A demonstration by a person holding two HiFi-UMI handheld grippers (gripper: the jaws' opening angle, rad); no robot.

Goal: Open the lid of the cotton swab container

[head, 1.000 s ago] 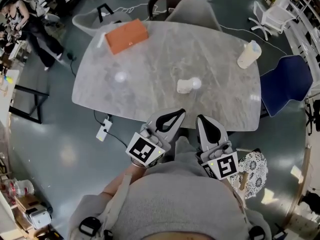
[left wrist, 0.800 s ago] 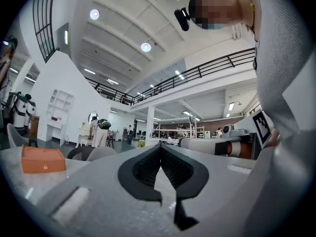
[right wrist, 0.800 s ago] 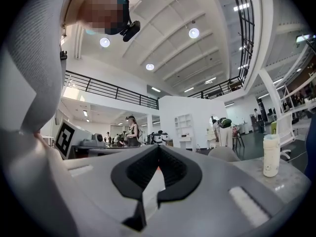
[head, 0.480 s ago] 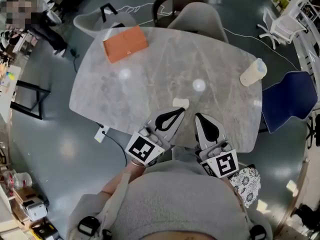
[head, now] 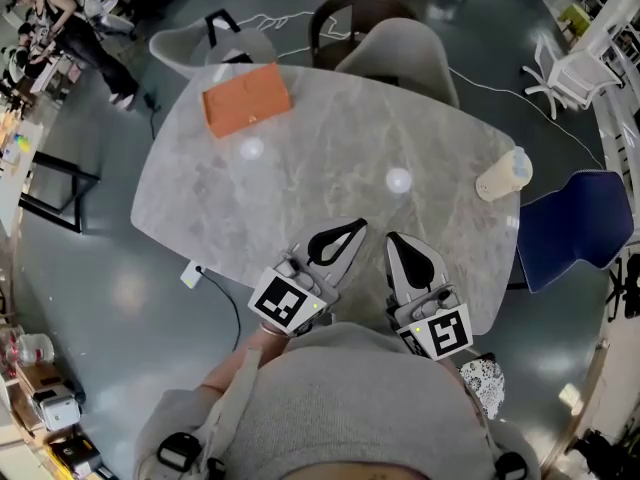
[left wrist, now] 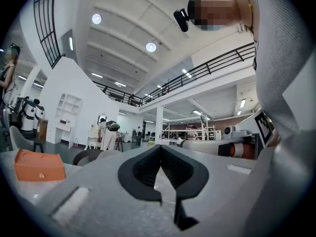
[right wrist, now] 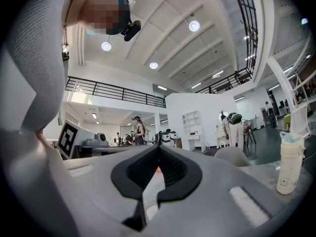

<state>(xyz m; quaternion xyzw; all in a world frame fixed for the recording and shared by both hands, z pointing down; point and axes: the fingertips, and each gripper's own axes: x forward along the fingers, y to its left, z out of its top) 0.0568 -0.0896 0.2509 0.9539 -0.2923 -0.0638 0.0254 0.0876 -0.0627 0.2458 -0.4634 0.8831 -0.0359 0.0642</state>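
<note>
The left gripper (head: 357, 226) and right gripper (head: 392, 236) sit side by side over the near rim of the grey marble table (head: 330, 128), at 6 o'clock, and both point toward 12. In the left gripper view its jaws (left wrist: 160, 146) are closed tip to tip with nothing between them. Only table top shows through the loop of the black pads. In the right gripper view the jaws (right wrist: 159, 146) are closed the same way and hold nothing.

The cotton swab container cannot be made out in any view, so its place cannot be told.

An orange box (head: 246, 99) lies flat close to the rim at 11 o'clock. A pale bottle (head: 503, 174) stands upright right by the rim at 3 o'clock. The broad stretch of top between them gives open room ahead of both grippers.

Off the table, a grey chair (head: 400, 43) and a dark chair (head: 345, 13) crowd the 12 o'clock edge. A blue chair (head: 575, 223) sits at 3 to 4 o'clock. A white power strip (head: 187, 274) lies on the floor at 8 o'clock.
</note>
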